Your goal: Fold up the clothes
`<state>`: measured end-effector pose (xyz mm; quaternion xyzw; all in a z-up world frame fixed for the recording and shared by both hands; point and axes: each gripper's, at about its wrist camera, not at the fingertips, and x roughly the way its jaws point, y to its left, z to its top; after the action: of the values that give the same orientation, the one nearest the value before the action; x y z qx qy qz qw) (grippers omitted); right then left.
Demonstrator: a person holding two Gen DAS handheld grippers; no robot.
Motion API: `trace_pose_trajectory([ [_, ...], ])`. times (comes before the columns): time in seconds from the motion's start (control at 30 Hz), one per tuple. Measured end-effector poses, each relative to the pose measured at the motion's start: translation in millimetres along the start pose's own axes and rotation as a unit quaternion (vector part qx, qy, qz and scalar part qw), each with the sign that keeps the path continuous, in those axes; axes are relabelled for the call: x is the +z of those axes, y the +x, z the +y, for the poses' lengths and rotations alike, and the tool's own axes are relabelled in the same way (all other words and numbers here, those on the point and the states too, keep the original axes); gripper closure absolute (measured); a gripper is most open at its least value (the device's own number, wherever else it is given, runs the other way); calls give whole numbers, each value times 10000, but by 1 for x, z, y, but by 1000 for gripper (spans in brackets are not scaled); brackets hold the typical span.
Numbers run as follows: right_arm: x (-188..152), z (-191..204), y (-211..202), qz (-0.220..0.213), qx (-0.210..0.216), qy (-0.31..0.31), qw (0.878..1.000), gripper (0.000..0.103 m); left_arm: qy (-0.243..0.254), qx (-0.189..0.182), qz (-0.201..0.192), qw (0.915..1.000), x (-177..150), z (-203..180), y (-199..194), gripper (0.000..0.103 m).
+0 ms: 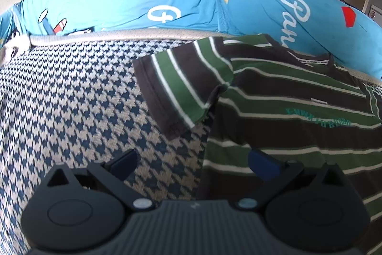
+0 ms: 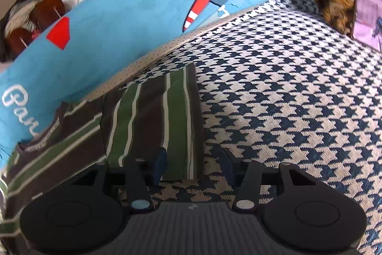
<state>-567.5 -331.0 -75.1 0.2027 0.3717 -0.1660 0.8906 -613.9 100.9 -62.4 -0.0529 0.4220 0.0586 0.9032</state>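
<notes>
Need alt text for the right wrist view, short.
The open right gripper hovers over the edge of a green-and-brown striped T-shirt, gripping nothing. The shirt lies on a navy-and-white houndstooth cover, with a bright blue printed cushion behind it.

My left gripper (image 1: 193, 163) fills the lower frame, its blue-padded jaws spread wide and holding nothing, angled downward. My right gripper (image 2: 193, 165), low in its own view, stands with jaws parted and pads free.

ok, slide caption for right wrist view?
Right gripper open over the striped shirt's folded sleeve edge on the houndstooth cover.
</notes>
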Motion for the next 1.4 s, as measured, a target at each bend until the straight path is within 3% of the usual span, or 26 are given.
trace_pose_trajectory([
  [0.03,-2,3,0,-40,-41,-69,10000,54,-34,-3,40,10000,0,2,2,0],
  [0.1,-5,9,1,-113,-121,-267,9995,69,-82,37,87,9999,0,5,5,0],
  [0.13,-6,14,2,-150,-193,-443,9987,83,-96,80,92,9999,0,7,7,0],
  [0.27,-8,22,2,-294,-417,-732,9960,96,-186,180,162,9995,0,13,12,0],
  [0.47,-2,21,-4,-718,-1017,-819,9888,98,-152,151,250,9995,-3,13,16,0],
  [0.67,2,26,-13,-992,-1078,-816,9858,97,-17,188,280,9994,-5,9,19,0],
  [0.73,3,26,-21,-1098,-1128,-778,9845,88,43,193,251,9995,-4,6,19,0],
  [0.83,2,22,-33,-910,-680,-731,9908,79,158,166,178,9996,-5,3,16,0],
  [0.97,-11,17,-48,-401,108,-631,9971,77,229,80,96,9997,-5,2,11,0],
  [1.13,-43,27,-58,61,724,-1048,9918,72,301,94,-81,9995,-6,0,5,0],
  [1.4,-69,39,-47,194,782,-1806,9803,72,346,105,-95,9993,-11,2,4,0],
])
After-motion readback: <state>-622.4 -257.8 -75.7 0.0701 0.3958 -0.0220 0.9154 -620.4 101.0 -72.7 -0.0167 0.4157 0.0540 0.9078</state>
